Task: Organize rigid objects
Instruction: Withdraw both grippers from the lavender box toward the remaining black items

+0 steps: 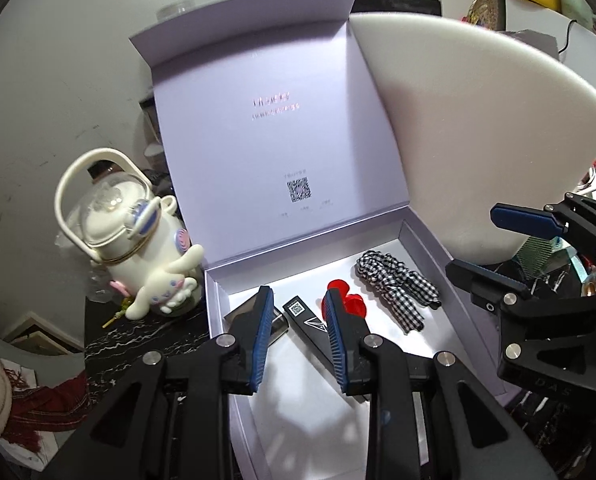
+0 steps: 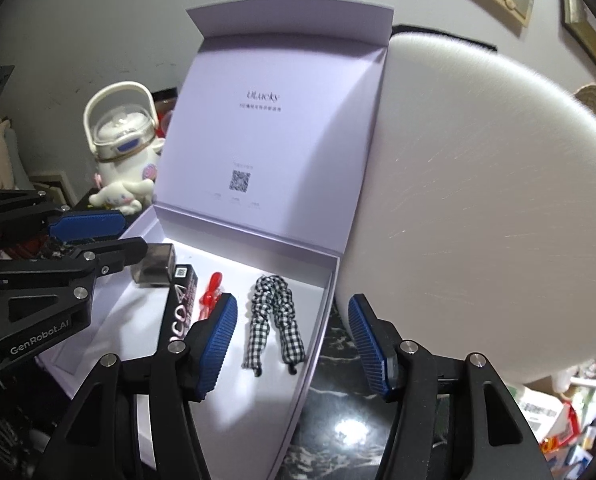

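A lilac gift box (image 1: pixel 425 248) lies open with its lid (image 1: pixel 258 140) standing up at the back. Inside, from left to right, are a grey translucent case (image 1: pixel 238 314), a long black carton (image 1: pixel 298 312) with a QR code, a red hair clip (image 1: pixel 351 300) and a black-and-white checked hair tie (image 1: pixel 397 284). My left gripper (image 1: pixel 298 296) hovers above the case and carton, its jaws drawn close with nothing between them. Over the box's right rim (image 2: pixel 325 304) my right gripper (image 2: pixel 292 304) stands open and empty, beside the hair tie (image 2: pixel 272 312).
A large white rounded board (image 2: pixel 477 200) leans close against the box's right side. A white cartoon-dog bottle (image 1: pixel 138 248) with a loop handle stands left of the box. The box rests on a dark marble tabletop (image 2: pixel 337 400). Clutter fills the far right.
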`<state>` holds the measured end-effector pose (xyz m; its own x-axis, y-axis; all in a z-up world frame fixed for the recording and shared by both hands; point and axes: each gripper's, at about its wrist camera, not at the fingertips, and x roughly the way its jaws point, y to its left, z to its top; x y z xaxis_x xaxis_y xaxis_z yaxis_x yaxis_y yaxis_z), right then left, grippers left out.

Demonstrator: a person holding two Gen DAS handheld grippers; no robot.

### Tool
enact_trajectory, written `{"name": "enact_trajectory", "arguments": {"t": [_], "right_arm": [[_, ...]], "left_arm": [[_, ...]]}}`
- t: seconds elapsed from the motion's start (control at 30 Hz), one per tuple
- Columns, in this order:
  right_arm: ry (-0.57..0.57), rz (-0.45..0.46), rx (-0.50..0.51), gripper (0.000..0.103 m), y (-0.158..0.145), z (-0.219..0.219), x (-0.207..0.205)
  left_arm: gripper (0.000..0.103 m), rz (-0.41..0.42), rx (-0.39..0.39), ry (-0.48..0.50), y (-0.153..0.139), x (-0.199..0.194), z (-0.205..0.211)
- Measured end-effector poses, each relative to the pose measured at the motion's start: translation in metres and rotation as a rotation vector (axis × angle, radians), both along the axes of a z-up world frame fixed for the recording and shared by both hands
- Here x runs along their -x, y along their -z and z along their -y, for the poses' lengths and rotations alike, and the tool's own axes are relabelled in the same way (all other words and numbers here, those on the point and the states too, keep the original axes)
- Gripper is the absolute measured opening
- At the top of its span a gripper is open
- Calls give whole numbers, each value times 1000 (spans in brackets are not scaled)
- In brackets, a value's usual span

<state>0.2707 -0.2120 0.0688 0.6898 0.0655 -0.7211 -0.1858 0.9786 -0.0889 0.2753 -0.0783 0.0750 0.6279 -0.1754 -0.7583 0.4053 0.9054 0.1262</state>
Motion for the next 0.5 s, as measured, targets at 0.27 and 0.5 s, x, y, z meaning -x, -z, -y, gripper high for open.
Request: {"name": "enact_trajectory", "arguments": {"t": [0.27,0.5], "right_arm": [[-1,39,4,61,-22,0,26],[-8,70,9,65,-36,-5,57]], "left_arm": [[26,27,31,0,-16,26,-6],[26,49,68,1,-26,51,-12]]}}
